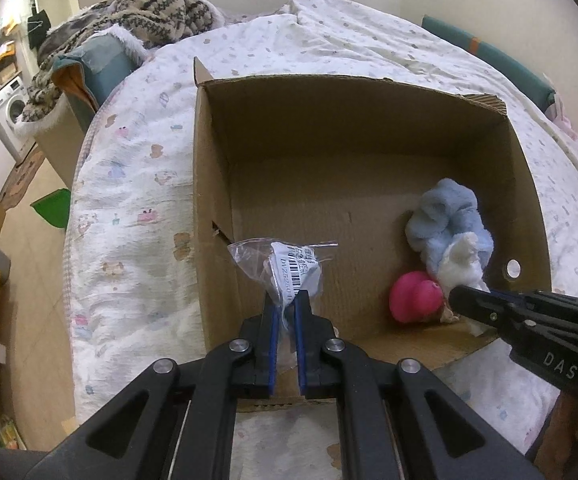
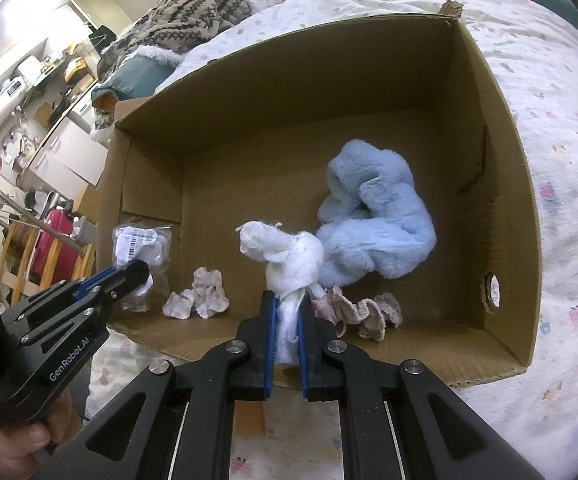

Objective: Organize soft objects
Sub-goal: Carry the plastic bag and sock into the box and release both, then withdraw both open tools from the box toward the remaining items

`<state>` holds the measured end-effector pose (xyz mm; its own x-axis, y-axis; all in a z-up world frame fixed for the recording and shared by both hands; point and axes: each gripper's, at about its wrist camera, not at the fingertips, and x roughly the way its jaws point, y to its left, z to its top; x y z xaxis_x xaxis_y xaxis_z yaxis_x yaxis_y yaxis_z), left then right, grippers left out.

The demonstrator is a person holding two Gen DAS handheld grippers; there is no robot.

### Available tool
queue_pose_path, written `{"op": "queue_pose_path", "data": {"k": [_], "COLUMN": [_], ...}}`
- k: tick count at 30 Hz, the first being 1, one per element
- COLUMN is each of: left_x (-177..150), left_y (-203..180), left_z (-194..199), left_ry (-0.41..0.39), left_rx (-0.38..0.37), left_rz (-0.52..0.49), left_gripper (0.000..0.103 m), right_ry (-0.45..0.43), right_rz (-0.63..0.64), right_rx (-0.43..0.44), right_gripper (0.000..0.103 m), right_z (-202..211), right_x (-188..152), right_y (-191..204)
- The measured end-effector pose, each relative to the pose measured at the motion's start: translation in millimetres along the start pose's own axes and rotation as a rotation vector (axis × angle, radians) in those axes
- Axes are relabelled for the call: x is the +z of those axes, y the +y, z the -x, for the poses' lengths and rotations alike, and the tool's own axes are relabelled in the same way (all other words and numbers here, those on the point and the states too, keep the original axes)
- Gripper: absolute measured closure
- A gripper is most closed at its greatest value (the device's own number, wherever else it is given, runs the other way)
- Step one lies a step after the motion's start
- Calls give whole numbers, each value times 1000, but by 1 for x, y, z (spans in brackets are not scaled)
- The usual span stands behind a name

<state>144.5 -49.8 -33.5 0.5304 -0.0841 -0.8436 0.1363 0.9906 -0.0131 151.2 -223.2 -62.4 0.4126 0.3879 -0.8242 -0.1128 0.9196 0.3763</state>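
Over the near edge of the cardboard box [image 2: 501, 184] on the bed, both grippers' fingers are clamped: left gripper [image 1: 285, 312] on the plastic packet [image 1: 289, 268], right gripper [image 2: 287, 314] on the white cloth [image 2: 289, 256], each load sticking up above the box floor, blue plush [image 2: 373, 216] just beyond.

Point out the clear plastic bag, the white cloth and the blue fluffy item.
clear plastic bag [image 1: 289, 268], left wrist view, on its barcode label.
white cloth [image 2: 285, 254], right wrist view, on the bunched top.
blue fluffy item [image 2: 373, 216], right wrist view, on its middle fold.
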Motion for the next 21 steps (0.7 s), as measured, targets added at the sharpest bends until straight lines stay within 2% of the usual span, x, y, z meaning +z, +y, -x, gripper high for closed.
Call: {"op": "queue_pose_path", "data": {"k": [4, 12, 14, 15, 17, 18, 19, 20, 21], "left_x": [-1, -2, -2, -2, -2, -2, -2, -2, -2], "left_y": [-4, -9, -8, -9, -9, -10, -10, -10, -10], "left_z": [1, 4, 5, 7, 9, 11, 13, 13, 15], "left_ry": [2, -10, -11, -14, -24, -31, -35, -39, -46], "left_rx": [-22, -15, -19, -21, -20, -17, -18, -17, -10], "left_rz": [-5, -25, -20, -19, -22, -22, -21, -18, -11], "left_gripper": [96, 95, 93, 91, 82, 79, 70, 55, 47], "right_ry": [4, -7, -22, -32, -53, -72, -89, -94, -93], "right_rz": [7, -8, -12, -9, -4, -3, -3, -5, -10], "right_rx": [26, 62, 56, 62, 60, 56, 55, 55, 58], "right_gripper": [93, 89, 82, 74, 50, 33, 32, 32, 32], "right_z": [-1, 2, 4, 5, 9, 11, 14, 16, 16], "right_x": [1, 3, 4, 6, 6, 6, 6, 6, 6], "right_y": [2, 2, 2, 4, 6, 8, 8, 8, 8]}}
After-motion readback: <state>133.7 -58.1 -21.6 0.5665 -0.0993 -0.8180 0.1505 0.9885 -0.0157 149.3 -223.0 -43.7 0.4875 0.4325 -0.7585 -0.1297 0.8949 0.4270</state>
